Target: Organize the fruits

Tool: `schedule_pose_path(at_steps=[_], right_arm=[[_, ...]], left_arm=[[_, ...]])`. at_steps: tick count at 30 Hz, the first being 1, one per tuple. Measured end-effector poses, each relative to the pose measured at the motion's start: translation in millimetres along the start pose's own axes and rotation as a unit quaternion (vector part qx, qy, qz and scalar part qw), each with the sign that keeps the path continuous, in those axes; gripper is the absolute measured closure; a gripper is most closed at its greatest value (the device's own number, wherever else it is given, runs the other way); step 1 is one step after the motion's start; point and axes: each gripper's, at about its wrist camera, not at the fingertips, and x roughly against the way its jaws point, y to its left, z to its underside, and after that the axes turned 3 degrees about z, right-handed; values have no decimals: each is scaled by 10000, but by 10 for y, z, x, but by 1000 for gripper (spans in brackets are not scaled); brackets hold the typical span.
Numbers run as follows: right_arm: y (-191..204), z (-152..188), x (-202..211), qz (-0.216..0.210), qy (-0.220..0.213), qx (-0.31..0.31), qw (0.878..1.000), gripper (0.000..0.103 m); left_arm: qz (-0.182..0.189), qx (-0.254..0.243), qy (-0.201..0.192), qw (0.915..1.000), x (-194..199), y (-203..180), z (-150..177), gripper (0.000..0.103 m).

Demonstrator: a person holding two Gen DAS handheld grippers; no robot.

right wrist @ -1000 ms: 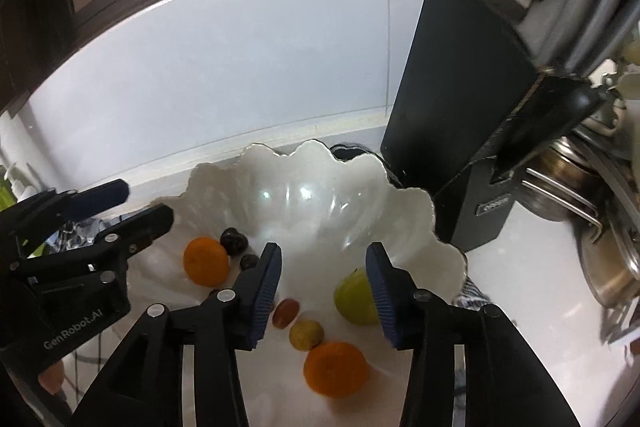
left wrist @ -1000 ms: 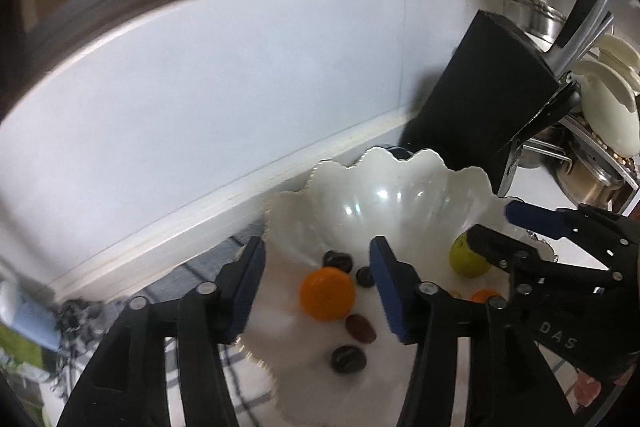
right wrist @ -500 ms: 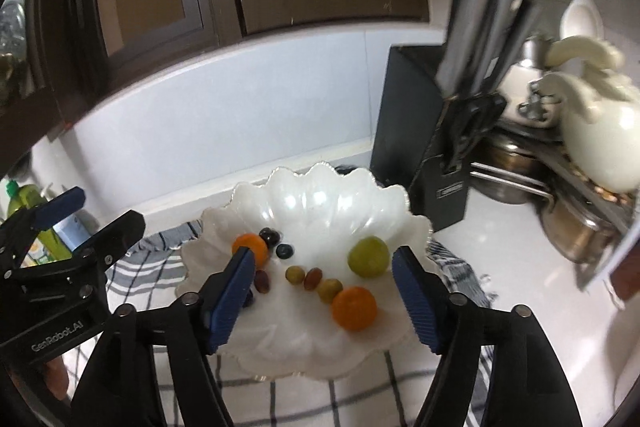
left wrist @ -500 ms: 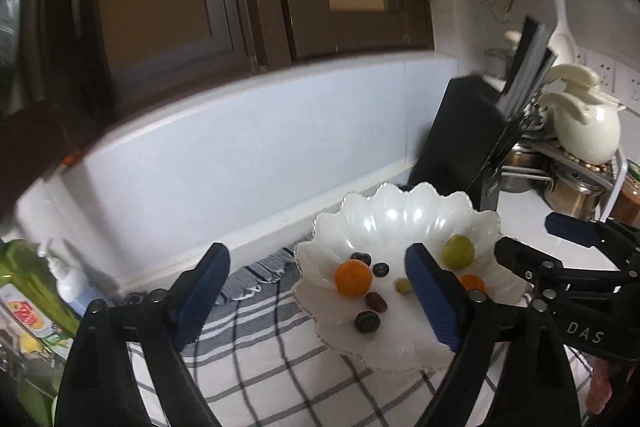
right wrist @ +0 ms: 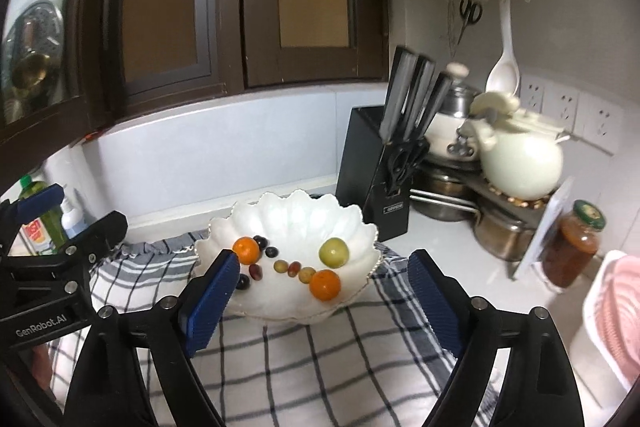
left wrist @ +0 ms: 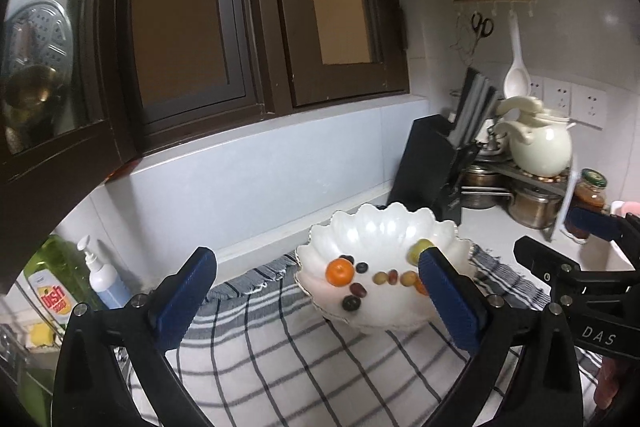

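A white scalloped bowl (left wrist: pixel 372 227) (right wrist: pixel 296 211) stands on a checked cloth and holds two oranges (left wrist: pixel 340 271) (right wrist: pixel 325 284), a green fruit (right wrist: pixel 333 251) and several small dark and pale grapes (right wrist: pixel 295 267). My left gripper (left wrist: pixel 316 291) is open and empty, pulled back above the cloth in front of the bowl. My right gripper (right wrist: pixel 324 291) is open and empty, also back from the bowl. Each gripper shows at the edge of the other's view.
A black knife block (right wrist: pixel 380 171) stands right of the bowl. Behind it are steel pots (right wrist: pixel 500 231), a cream teapot (right wrist: pixel 520 163) and a jar (right wrist: pixel 572 247). A pink-and-white rack (right wrist: pixel 612 315) is at far right. Soap bottles (left wrist: pixel 100 275) stand at left.
Both grippers have pulled back and up from close over the bowl and opened wider. The fruit lies in the bowl as before.
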Motion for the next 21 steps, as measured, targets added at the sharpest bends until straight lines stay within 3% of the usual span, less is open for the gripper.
schedule_pose_path(at_steps=[11, 21], right_arm=[[-124, 198, 923, 35, -408, 72, 9991, 13], [-269, 522, 1636, 12, -453, 153, 9989, 13]], left_arm=[[55, 305, -99, 9995, 882, -208, 232, 0], [46, 267, -155, 9995, 1565, -454, 498, 0]])
